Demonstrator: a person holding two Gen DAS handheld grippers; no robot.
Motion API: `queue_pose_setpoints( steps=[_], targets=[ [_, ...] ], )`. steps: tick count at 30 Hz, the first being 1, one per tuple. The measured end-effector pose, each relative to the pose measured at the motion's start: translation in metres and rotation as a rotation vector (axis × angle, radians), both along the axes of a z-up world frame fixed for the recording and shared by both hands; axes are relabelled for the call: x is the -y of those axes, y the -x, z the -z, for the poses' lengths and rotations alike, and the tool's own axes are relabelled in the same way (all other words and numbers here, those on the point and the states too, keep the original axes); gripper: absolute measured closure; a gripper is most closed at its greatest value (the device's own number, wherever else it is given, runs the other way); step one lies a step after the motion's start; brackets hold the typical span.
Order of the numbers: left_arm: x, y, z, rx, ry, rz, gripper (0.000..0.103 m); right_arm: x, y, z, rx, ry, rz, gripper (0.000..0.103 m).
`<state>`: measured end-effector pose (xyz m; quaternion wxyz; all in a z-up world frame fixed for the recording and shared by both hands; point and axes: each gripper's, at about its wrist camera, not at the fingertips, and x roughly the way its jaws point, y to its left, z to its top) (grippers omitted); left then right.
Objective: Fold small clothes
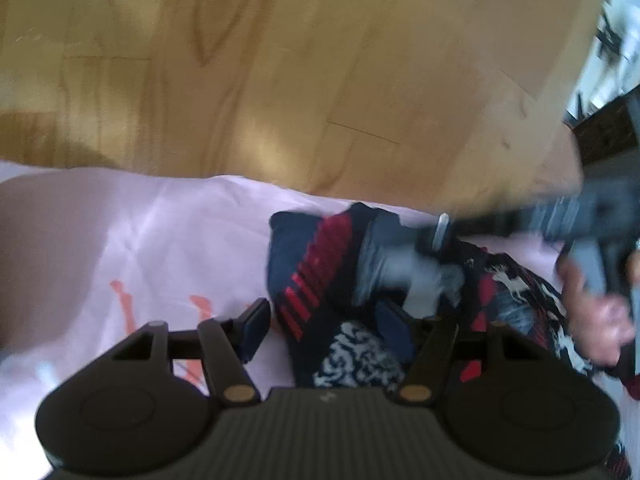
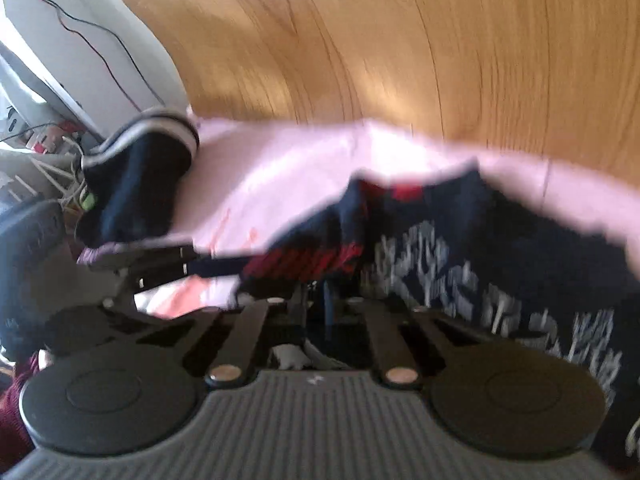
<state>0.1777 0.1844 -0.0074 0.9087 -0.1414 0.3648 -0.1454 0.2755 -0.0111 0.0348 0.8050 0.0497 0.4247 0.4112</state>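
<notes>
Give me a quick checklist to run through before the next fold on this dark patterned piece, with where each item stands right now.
1. Right gripper shut on the dark patterned garment: ok, jaws together with cloth bunched at the tips.
2. Left gripper free: ok, jaws apart, garment between them, not pinched.
3. Garment lying on the pink cloth: ok.
4. Garment flat and smooth: not ok, it is bunched and creased.
5. Other dark garment clear of the fold: ok, it sits apart at the cloth's edge.
6. Fold edges aligned: cannot tell, the pictures are blurred.
</notes>
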Motion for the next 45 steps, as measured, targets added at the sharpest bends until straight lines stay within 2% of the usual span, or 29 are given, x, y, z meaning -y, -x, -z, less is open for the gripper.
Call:
queue_pose_setpoints(
  steps=[2, 3, 4, 6, 8, 9, 11, 13, 16, 19, 21, 23, 25, 27, 31, 35, 37, 38, 39, 41, 44, 45],
  targets=[
    [-0.006, 0.0, 0.0, 0.008, 0.003, -0.034, 0.043, 0.001, -0.008, -0.017, 0.084, -0.091, 0.023, 0.093],
    [-0.008, -0.001, 0.0, 0.008, 0.004, -0.045, 0.043, 0.0, -0.01, -0.02, 0.134, -0.104, 0.026, 0.093],
    [-0.009, -0.002, 0.002, -0.001, 0.002, -0.052, 0.043, -0.006, -0.013, -0.018, 0.199, -0.06, 0.032, 0.093],
    [-0.007, -0.004, 0.005, -0.005, -0.031, -0.056, 0.045, -0.021, -0.02, 0.001, 0.228, 0.081, 0.067, 0.092],
    [0.001, -0.003, 0.005, 0.005, -0.088, -0.046, 0.045, -0.022, -0.028, 0.02, 0.201, 0.174, 0.118, 0.089],
    [0.006, -0.002, 0.005, 0.014, -0.122, -0.04, 0.045, -0.015, -0.029, 0.023, 0.172, 0.164, 0.147, 0.089],
    [0.013, 0.0, 0.006, 0.024, -0.172, -0.031, 0.044, 0.009, -0.027, 0.02, 0.114, 0.08, 0.2, 0.089],
    [0.015, 0.001, 0.006, 0.027, -0.187, -0.028, 0.044, 0.041, -0.015, 0.006, 0.116, 0.024, 0.248, 0.089],
    [0.012, 0.0, 0.006, 0.027, -0.171, -0.032, 0.043, 0.091, 0.018, -0.019, 0.161, -0.006, 0.317, 0.087],
    [0.013, 0.0, 0.006, 0.029, -0.165, -0.035, 0.041, 0.153, 0.06, -0.032, 0.158, -0.038, 0.42, 0.085],
    [0.014, 0.0, 0.006, 0.031, -0.165, -0.033, 0.038, 0.191, 0.091, -0.033, 0.134, -0.051, 0.5, 0.085],
    [0.014, 0.0, 0.006, 0.031, -0.167, -0.036, 0.026, 0.223, 0.126, -0.028, 0.126, -0.057, 0.578, 0.085],
    [0.013, -0.001, 0.007, 0.029, -0.164, -0.041, 0.025, 0.248, 0.154, -0.021, 0.131, -0.04, 0.654, 0.085],
    [0.012, 0.0, 0.006, 0.03, -0.159, -0.046, 0.025, 0.263, 0.174, -0.01, 0.132, -0.01, 0.725, 0.084],
    [0.011, 0.001, 0.005, 0.039, -0.152, -0.058, 0.026, 0.288, 0.195, 0.017, 0.073, -0.012, 0.865, 0.072],
    [0.01, 0.002, 0.005, 0.051, -0.143, -0.064, 0.029, 0.29, 0.196, 0.048, -0.049, -0.076, 0.886, 0.072],
    [0.01, 0.002, 0.005, 0.056, -0.141, -0.065, 0.033, 0.287, 0.201, 0.054, -0.045, -0.117, 0.901, 0.072],
    [0.011, 0.002, 0.005, 0.057, -0.143, -0.064, 0.039, 0.285, 0.2, 0.054, -0.046, -0.126, 0.899, 0.075],
    [0.013, 0.003, 0.005, 0.057, -0.147, -0.062, 0.042, 0.283, 0.201, 0.052, -0.039, -0.125, 0.901, 0.092],
    [0.016, 0.004, 0.004, 0.066, -0.159, -0.062, 0.043, 0.276, 0.199, 0.038, 0.005, -0.118, 0.878, 0.093],
    [0.019, 0.007, 0.002, 0.084, -0.151, -0.053, 0.043, 0.271, 0.198, -0.014, 0.212, -0.111, 0.841, 0.093],
    [0.021, 0.006, 0.002, 0.084, -0.157, -0.047, 0.043, 0.274, 0.194, -0.029, 0.257, -0.122, 0.843, 0.093]
  ],
)
